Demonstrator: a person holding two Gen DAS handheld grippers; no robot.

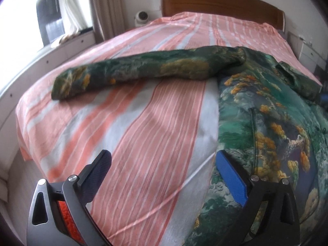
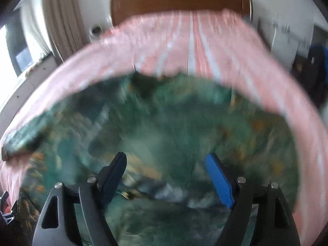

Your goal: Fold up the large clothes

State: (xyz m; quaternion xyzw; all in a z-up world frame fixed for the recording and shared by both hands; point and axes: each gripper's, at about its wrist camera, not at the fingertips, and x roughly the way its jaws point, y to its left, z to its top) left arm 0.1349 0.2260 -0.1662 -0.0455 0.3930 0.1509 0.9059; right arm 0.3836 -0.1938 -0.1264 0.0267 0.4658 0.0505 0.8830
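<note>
A large green shirt with a yellow and white landscape print (image 1: 266, 127) lies spread on the bed. One long sleeve (image 1: 131, 71) stretches out to the left across the sheet. My left gripper (image 1: 164, 164) is open and empty, above the sheet beside the shirt's left edge; its blue finger (image 1: 231, 180) overlaps that edge. In the right wrist view, my right gripper (image 2: 166, 164) is open and empty over the shirt's body (image 2: 174, 112). That view is blurred by motion.
The bed has a pink and white striped sheet (image 1: 143, 135) and a brown wooden headboard (image 1: 221, 2). A window with curtains (image 1: 67, 6) is at the left. A small white round device (image 1: 141, 17) sits by the headboard. White furniture (image 1: 305, 49) stands at the right.
</note>
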